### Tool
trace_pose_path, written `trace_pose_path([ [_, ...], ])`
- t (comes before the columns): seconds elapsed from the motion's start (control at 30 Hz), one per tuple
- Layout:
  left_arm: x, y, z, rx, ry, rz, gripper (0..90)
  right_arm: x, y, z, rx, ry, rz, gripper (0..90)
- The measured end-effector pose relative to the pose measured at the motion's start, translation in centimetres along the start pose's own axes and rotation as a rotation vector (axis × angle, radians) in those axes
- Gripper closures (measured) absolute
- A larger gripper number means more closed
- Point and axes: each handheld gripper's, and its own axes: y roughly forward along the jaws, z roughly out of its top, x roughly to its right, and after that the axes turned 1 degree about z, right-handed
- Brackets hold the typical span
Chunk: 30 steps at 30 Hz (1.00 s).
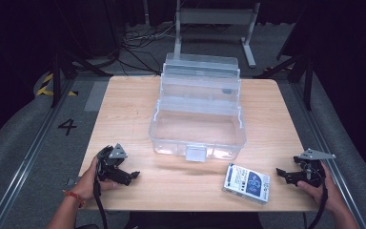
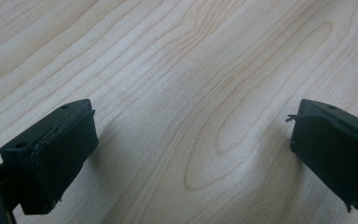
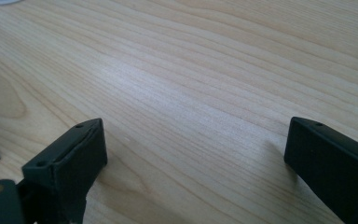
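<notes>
Dark room, cables and a metal stand on the floor behind, light wood desk (image 1: 124,114) in the middle. Task thing looks like the hard drive (image 1: 246,183): lies flat, label up, near edge of the desk, right of centre, just in front of the clear plastic box (image 1: 198,129). Not touching the box, small gap between them. Long axis runs roughly left-right, slightly skewed so its right end sits nearer than its left; broad face points up.

Box is open: lid tipped back, tiered trays stepped up toward the far side, main bin looks empty as far as I can tell through the clear walls. Latch tab faces the near side.

Right tongs (image 1: 283,174) sit near the right edge of the desk, just right of the drive, tips aimed left toward it, not touching. Spread wide, nothing between them; right gripper view has bare wood between the jaws and a sliver of the drive's corner at far left. Left tongs (image 1: 132,176) rest near the left edge, well apart from the drive, also spread, nothing held.

Progress, my read: barely started. Box is open and ready, drive not yet gripped. Left: grab, lift, place in the bin.
</notes>
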Motion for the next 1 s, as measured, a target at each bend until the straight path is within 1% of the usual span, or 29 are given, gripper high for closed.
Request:
trace_pose_path([
  [0.07,0.1,0.0,0.2,-0.01,0.005,-0.002,1.1,0.0,-0.1,0.2,-0.015,-0.014,0.015,13.3],
  [0.1,0.2,0.0,0.3,-0.006,0.009,0.001,7.8,-0.2,-0.3,0.4,-0.02,-0.021,0.044,18.8],
  [0.13,0.4,-0.3,0.6,0.011,0.025,-0.006,17.2,-0.3,-0.4,0.6,-0.018,-0.022,0.06,17.6],
  [0.17,0.6,-0.5,0.8,0.021,0.027,-0.014,24.4,-0.5,-0.5,0.7,-0.013,-0.027,0.07,16.6],
  [0.2,0.7,-0.6,1.1,0.034,0.039,-0.022,22.9,-0.7,-0.7,0.8,-0.002,-0.035,0.084,16.7],
  [0.23,0.7,-0.6,1.1,0.034,0.039,-0.022,15.6,-0.7,-0.7,0.8,-0.002,-0.035,0.084,16.7],
  [0.27,1.4,-1.1,1.8,0.06,0.058,-0.006,17.2,-1.3,-1.3,1.3,0.02,-0.058,0.1,16.9],
  [0.3,1.4,-1.1,1.8,0.06,0.058,-0.006,21.3,-1.5,-1.6,1.5,0.026,-0.067,0.108,17.0],
  [0.33,2.0,-1.5,2.9,0.089,0.073,-0.029,21.0,-2.0,-1.9,1.8,0.032,-0.086,0.112,17.0],
  [0.37,2.5,-1.8,3.6,0.098,0.099,-0.013,18.4,-2.3,-2.1,2.1,0.037,-0.1,0.116,17.0],
  [0.4,2.8,-1.9,4.1,0.107,0.109,-0.011,17.3,-2.8,-2.3,2.5,0.042,-0.115,0.129,16.9],
  [0.43,3.2,-2.1,4.8,0.124,0.118,-0.027,17.6,-3.1,-2.5,2.7,0.045,-0.127,0.139,16.9],
  [0.47,3.4,-2.3,5.3,0.135,0.126,-0.029,18.0,-3.7,-2.6,3.1,0.046,-0.153,0.151,16.7],
  [0.5,3.7,-2.5,5.8,0.153,0.146,-0.022,18.2,-4.0,-2.7,3.4,0.043,-0.169,0.158,16.7],
  [0.53,3.7,-2.5,5.8,0.153,0.146,-0.022,18.2,-4.0,-2.7,3.4,0.043,-0.169,0.158,16.7],
  [0.57,4.0,-2.7,6.5,0.171,0.155,-0.027,18.2,-4.5,-2.8,3.7,0.038,-0.189,0.17,16.7],
  [0.6,4.3,-2.8,7.1,0.18,0.164,-0.039,18.0,-5.0,-2.9,4.1,0.028,-0.21,0.187,16.7],
  [0.63,4.5,-2.9,7.6,0.183,0.175,-0.038,18.0,-5.5,-2.8,4.4,0.014,-0.231,0.198,16.7],
  [0.67,4.7,-2.9,8.2,0.192,0.181,-0.046,17.9,-6.0,-2.7,4.7,-0.008,-0.253,0.218,16.7],
  [0.7,4.7,-2.9,8.2,0.192,0.181,-0.046,17.6,-6.0,-2.7,4.7,-0.008,-0.253,0.218,16.7],
  [0.73,4.8,-2.9,8.6,0.191,0.186,-0.056,17.6,-6.3,-2.7,4.9,-0.019,-0.26,0.228,16.6],
  [0.77,5.1,-2.8,9.2,0.191,0.204,-0.046,17.3,-7.0,-2.7,5.4,-0.048,-0.284,0.257,16.6],
  [0.8,5.1,-2.8,9.2,0.191,0.204,-0.046,17.2,-7.3,-2.7,5.7,-0.062,-0.301,0.27,16.6],
  [0.83,5.1,-2.8,9.5,0.192,0.203,-0.057,17.2,-7.3,-2.7,5.7,-0.062,-0.301,0.27,16.6],
  [0.9,5.3,-2.7,9.9,0.197,0.2,-0.063,17.2,-8.1,-2.6,6.1,-0.104,-0.326,0.305,16.6],
  [0.93,5.4,-2.6,10.2,0.199,0.199,-0.065,16.7,-8.4,-2.6,6.2,-0.117,-0.34,0.313,16.5],
  [0.97,5.4,-2.6,10.4,0.202,0.197,-0.074,16.5,-8.9,-2.5,6.3,-0.147,-0.356,0.326,16.4],
  [1.0,5.5,-2.6,10.5,0.201,0.193,-0.079,16.4,-9.6,-2.4,6.6,-0.185,-0.38,0.329,16.7],
])
